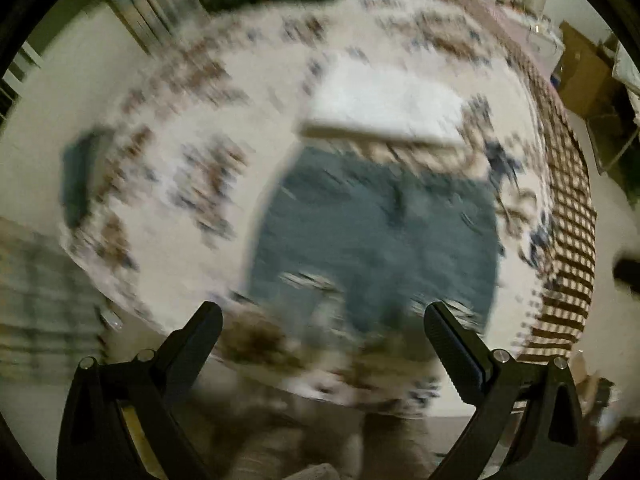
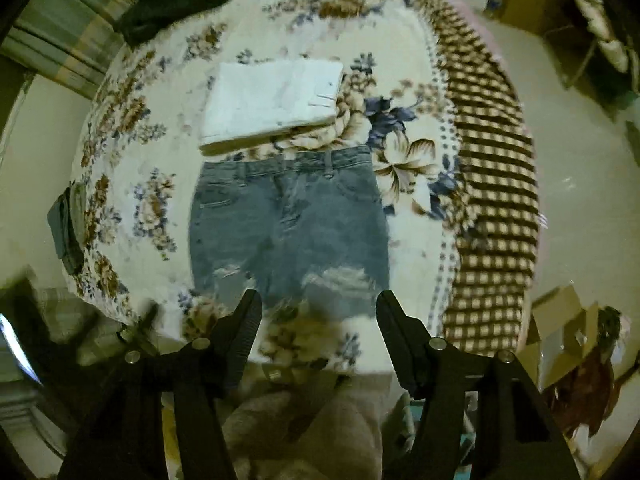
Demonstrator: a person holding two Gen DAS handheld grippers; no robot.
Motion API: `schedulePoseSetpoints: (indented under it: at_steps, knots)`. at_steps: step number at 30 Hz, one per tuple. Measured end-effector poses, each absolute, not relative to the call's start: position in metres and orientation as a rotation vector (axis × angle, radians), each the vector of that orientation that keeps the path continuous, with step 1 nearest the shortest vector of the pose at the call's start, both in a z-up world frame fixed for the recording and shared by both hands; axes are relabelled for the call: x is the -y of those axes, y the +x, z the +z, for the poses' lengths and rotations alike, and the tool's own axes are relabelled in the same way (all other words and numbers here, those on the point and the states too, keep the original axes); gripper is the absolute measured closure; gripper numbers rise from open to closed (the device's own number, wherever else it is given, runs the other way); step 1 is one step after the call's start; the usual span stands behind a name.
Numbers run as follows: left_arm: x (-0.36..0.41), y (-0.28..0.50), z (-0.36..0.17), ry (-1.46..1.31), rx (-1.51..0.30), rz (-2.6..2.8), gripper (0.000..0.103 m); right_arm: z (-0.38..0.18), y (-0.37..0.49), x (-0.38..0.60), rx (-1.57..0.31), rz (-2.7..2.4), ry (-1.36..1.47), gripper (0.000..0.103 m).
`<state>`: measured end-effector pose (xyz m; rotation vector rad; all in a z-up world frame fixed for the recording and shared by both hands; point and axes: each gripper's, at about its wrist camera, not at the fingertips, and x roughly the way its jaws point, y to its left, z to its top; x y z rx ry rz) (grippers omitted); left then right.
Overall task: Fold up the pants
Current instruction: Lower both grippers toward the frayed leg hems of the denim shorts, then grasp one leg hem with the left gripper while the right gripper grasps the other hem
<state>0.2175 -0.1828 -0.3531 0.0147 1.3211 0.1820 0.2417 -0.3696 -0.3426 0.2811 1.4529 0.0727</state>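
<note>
Hovering with jaws spread and empty, the left gripper (image 1: 322,316) and right gripper (image 2: 318,304) face the jeans (image 2: 288,220), lying just beyond them on the bed (image 2: 404,184). Folding looks unfinished; next, grasp the near hem.

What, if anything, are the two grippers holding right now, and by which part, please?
Nothing is held. The left gripper and the right gripper are both open with nothing between their fingers, above the near edge of the ripped denim jeans, which lie flat on the floral bedspread.
</note>
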Motion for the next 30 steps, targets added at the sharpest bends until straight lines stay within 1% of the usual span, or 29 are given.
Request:
schedulePoseSetpoints:
  at_steps: [2, 8, 11, 13, 18, 19, 20, 21, 22, 23, 24, 25, 26, 28, 29, 30]
  knots:
    - [0.221, 0.225, -0.402, -0.011, -1.386, 0.145, 0.000, -0.385, 0.277, 0.394, -1.487, 0.091, 0.271, 0.038]
    - [0.309, 0.229, -0.506, 0.009, -1.487, 0.067, 0.000, -0.504, 0.353, 0.442, -1.573, 0.137, 0.200, 0.037]
    - [0.343, 0.223, -0.544, 0.032, -1.531, 0.043, 0.000, -0.546, 0.372, 0.448, -1.599, 0.173, 0.189, 0.036]
    - [0.363, 0.221, -0.570, 0.067, -1.555, 0.046, 0.000, -0.567, 0.380, 0.448, -1.610, 0.203, 0.202, 0.033]
    - [0.373, 0.225, -0.605, 0.128, -1.579, 0.075, 0.002, -0.616, 0.404, 0.441, -1.643, 0.299, 0.287, 0.031]
    - [0.369, 0.227, -0.607, 0.099, -1.575, 0.069, 0.005, -0.623, 0.409, 0.438, -1.642, 0.316, 0.296, 0.031]
    - [0.365, 0.229, -0.608, 0.065, -1.571, 0.059, 0.015, -0.629, 0.412, 0.435, -1.642, 0.337, 0.308, 0.031]
    - [0.361, 0.230, -0.607, 0.021, -1.564, 0.041, 0.023, -0.635, 0.417, 0.429, -1.641, 0.358, 0.320, 0.031]
    - [0.357, 0.230, -0.603, -0.013, -1.551, 0.024, 0.037, -0.642, 0.423, 0.425, -1.638, 0.378, 0.335, 0.031]
    - [0.355, 0.230, -0.599, -0.026, -1.536, 0.015, 0.057, -0.648, 0.428, 0.423, -1.636, 0.389, 0.350, 0.031]
    - [0.353, 0.230, -0.594, -0.037, -1.520, 0.004, 0.070, -0.652, 0.432, 0.420, -1.637, 0.399, 0.364, 0.031]
    - [0.349, 0.230, -0.589, -0.050, -1.504, 0.005, 0.092, -0.656, 0.436, 0.415, -1.634, 0.406, 0.378, 0.033]
    - [0.345, 0.230, -0.585, -0.072, -1.493, 0.003, 0.098, -0.656, 0.440, 0.412, -1.626, 0.413, 0.389, 0.038]
    - [0.332, 0.232, -0.576, -0.140, -1.478, -0.008, 0.100, -0.653, 0.443, 0.404, -1.603, 0.420, 0.388, 0.085]
    - [0.323, 0.233, -0.570, -0.171, -1.459, -0.009, 0.100, -0.650, 0.444, 0.398, -1.599, 0.393, 0.359, 0.087]
    - [0.318, 0.233, -0.563, -0.186, -1.446, -0.012, 0.100, -0.645, 0.444, 0.396, -1.588, 0.380, 0.355, 0.091]
